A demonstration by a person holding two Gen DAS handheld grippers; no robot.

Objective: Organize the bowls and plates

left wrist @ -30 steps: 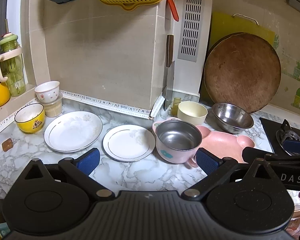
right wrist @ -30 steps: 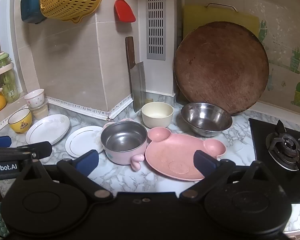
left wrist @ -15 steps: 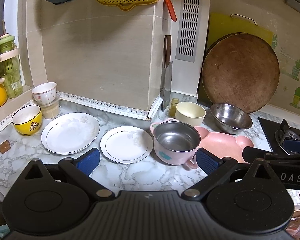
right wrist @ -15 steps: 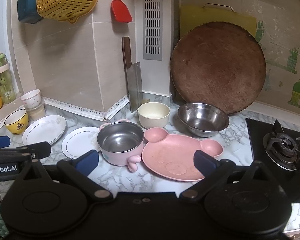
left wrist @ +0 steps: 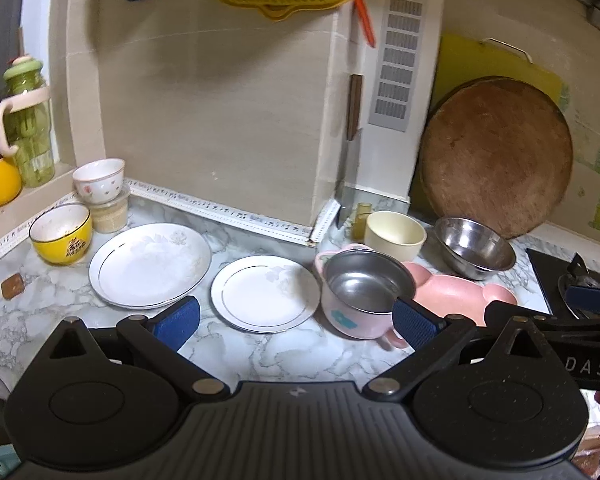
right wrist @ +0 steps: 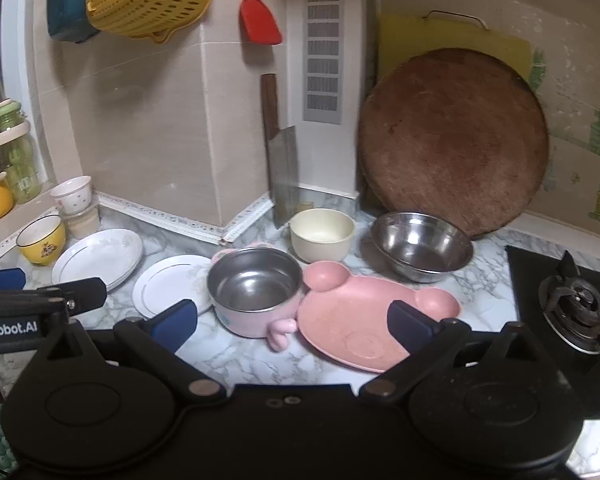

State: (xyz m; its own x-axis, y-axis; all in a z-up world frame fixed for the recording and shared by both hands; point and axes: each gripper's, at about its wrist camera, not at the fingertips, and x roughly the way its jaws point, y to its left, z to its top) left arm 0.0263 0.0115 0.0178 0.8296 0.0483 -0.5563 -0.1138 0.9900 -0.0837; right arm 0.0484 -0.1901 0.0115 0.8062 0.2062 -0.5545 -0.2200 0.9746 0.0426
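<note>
The marble countertop (left wrist: 268,356) carries three plates and five bowls.

Plates, count three:
- Large white round plate (left wrist: 150,264), at 10 o'clock in the left wrist view.
- Small white round plate (left wrist: 265,293), just beside it, at 12 o'clock.
- Pink bear-shaped plastic plate (right wrist: 364,320), at 12 o'clock in the right wrist view.

Bowls, count five:
- Pink two-handled bowl with steel liner (right wrist: 256,290), touching the pink plate's left edge.
- Cream round bowl (right wrist: 321,234), behind it.
- Stainless steel bowl (right wrist: 422,245), at 1 o'clock, in front of the round wooden cutting board (right wrist: 454,140).
- Yellow patterned bowl (left wrist: 61,232), at 10 o'clock in the left wrist view.
- White floral bowl (left wrist: 99,180), stacked on a clear plastic container (left wrist: 110,214).

The left gripper (left wrist: 296,322) hovers above the counter, fingers spread wide, holding nothing. The right gripper (right wrist: 296,322) likewise hovers with fingers spread wide, the pink plate between them.
</note>
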